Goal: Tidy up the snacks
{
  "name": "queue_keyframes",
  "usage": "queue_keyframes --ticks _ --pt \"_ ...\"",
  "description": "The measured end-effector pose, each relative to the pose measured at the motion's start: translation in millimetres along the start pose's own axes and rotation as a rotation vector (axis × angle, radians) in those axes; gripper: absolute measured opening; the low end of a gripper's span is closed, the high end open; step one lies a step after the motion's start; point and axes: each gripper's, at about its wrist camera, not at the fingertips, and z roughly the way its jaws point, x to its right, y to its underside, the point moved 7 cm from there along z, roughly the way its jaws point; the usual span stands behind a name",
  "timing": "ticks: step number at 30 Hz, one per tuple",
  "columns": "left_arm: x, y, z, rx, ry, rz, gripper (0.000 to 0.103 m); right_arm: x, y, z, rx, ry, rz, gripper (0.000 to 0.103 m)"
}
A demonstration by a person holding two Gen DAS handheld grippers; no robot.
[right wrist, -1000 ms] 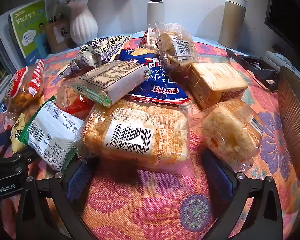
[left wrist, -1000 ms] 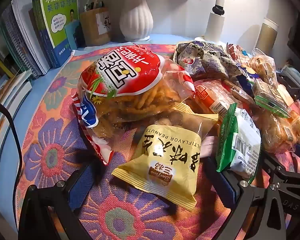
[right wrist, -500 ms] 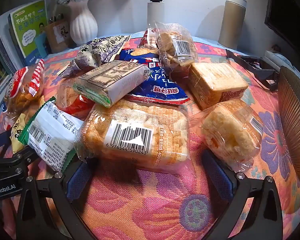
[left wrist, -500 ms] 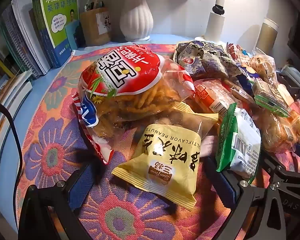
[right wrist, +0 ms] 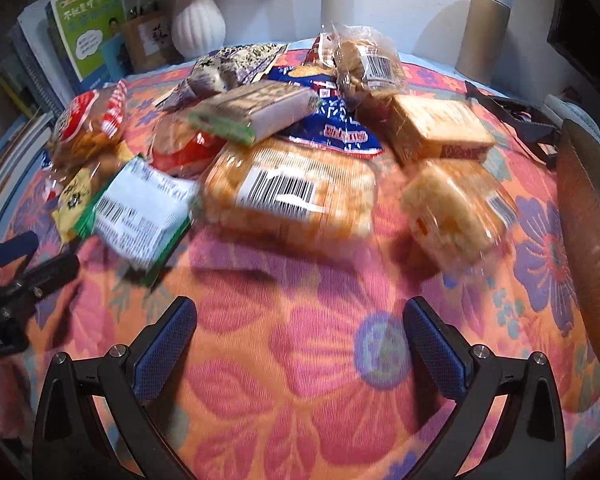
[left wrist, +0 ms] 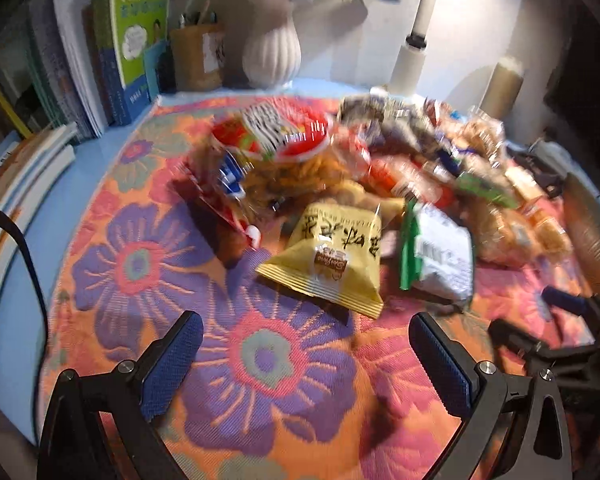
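Note:
A heap of snack packets lies on a flowered cloth. In the left wrist view a yellow peanut packet lies nearest, with a red bag of fried sticks behind it and a white-and-green packet to its right. My left gripper is open and empty, a little short of the peanut packet. In the right wrist view a large bread pack with a barcode lies ahead, and a small cake pack lies to its right. My right gripper is open and empty, short of both.
Books, a pen holder and a white vase stand at the back left. A lamp post and a tan canister stand at the back. A woven basket rim is at the right.
Both grippers have pulled back and risen from the snacks; the packets that lay between the fingers now lie ahead of them. The views are motion-blurred.

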Motion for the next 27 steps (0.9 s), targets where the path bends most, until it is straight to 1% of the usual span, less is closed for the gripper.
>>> queue_keyframes --ticks 2,4,6,10,14,20,25,27 --pt "-0.9 -5.6 -14.7 0.045 -0.003 0.005 0.103 -5.2 3.6 -8.5 0.019 -0.016 -0.016 0.103" --pt "-1.2 -14.8 -26.8 0.080 -0.005 0.011 0.103 -11.6 2.5 -24.7 0.063 -0.025 -0.037 0.103" --pt "-1.8 -28.3 -38.4 0.114 -0.014 0.021 0.103 -17.4 -2.6 -39.4 0.107 -0.027 -0.058 0.103" --pt "-2.8 -40.0 -55.2 0.171 -0.039 0.043 0.103 -24.8 -18.7 -62.8 0.163 -0.025 -0.080 0.103" --pt "-9.8 -44.3 -57.9 0.184 -0.049 0.036 0.103 -29.9 -26.2 -66.0 0.187 -0.067 -0.062 0.103" --pt "-12.4 -50.8 -54.8 0.201 -0.047 0.025 0.103 -31.0 -27.4 -63.5 0.207 -0.049 -0.077 0.103" --pt "-12.5 -58.8 -45.9 0.221 -0.079 0.036 0.103 -26.8 -32.6 -62.9 0.224 -0.010 -0.098 0.103" --pt "-12.9 -60.2 -44.1 0.219 -0.076 0.033 0.103 -23.6 -35.6 -63.5 0.229 0.003 -0.102 0.103"
